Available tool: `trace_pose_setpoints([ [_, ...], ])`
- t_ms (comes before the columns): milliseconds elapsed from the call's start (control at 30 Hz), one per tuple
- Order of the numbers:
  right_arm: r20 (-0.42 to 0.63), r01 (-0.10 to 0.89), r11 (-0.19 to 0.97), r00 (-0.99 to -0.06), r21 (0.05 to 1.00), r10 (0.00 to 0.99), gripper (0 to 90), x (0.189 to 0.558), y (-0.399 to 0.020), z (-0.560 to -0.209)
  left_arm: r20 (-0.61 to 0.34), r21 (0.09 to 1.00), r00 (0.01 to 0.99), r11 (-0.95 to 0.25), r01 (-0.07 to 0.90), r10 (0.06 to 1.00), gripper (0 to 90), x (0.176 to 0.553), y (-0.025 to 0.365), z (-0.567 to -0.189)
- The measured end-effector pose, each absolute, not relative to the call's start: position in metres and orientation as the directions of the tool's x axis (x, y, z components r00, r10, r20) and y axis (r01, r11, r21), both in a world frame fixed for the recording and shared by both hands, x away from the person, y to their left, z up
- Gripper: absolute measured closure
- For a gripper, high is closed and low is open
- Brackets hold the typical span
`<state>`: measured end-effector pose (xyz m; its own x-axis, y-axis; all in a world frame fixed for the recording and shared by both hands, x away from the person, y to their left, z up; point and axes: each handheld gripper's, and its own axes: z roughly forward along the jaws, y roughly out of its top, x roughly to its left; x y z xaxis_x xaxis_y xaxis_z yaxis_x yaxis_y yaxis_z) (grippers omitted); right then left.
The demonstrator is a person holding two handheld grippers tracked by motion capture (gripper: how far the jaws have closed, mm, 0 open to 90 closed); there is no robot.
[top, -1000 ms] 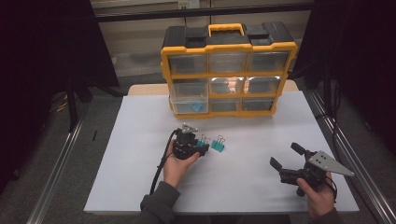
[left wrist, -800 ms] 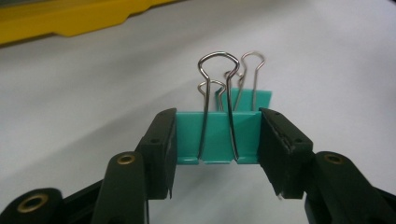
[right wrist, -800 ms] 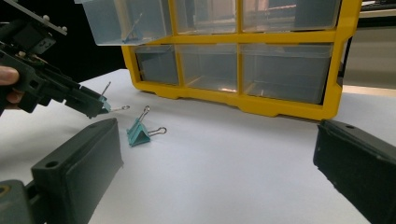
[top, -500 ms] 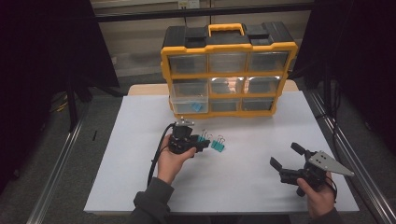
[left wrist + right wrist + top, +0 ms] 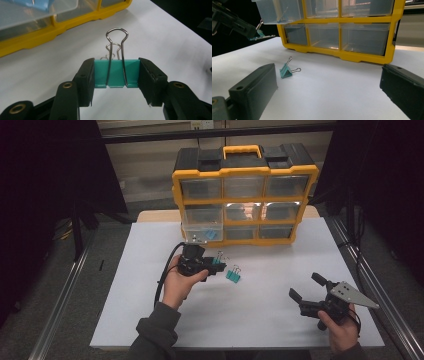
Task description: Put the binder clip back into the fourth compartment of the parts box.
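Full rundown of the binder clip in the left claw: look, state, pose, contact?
The held binder clip is teal, seemingly painted metal, with two silver wire handles standing up. The left claw is shut on it, one black pad against each end of the body. It hangs above the white table, near the yellow organizer.

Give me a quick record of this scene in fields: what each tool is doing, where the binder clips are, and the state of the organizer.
left tool: shut on a teal binder clip, held above the table
right tool: open, holding nothing, low over the white table
second binder clip: lying on the table, in front of the organizer
organizer: yellow and black, upright, clear drawers
open drawer: middle row, left column, pulled out, a teal clip inside
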<state>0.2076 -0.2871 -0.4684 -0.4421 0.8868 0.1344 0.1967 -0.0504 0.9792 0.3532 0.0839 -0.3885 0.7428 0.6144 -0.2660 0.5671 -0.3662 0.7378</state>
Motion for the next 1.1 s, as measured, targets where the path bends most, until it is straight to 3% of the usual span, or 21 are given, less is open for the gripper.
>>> trace_pose_setpoints([
  [733,0.119,0.19,-0.035,-0.453,0.981,0.883,0.7,0.208,-0.287,-0.469,-0.274,0.74,0.803,-0.417,0.528,0.53,50.1,0.361,0.074,-0.331],
  [1100,0.125,0.188,-0.044,-0.446,0.981,0.886,0.7,0.207,-0.287,-0.468,-0.254,0.752,0.808,-0.417,0.511,0.531,50.1,0.369,0.073,-0.299],
])
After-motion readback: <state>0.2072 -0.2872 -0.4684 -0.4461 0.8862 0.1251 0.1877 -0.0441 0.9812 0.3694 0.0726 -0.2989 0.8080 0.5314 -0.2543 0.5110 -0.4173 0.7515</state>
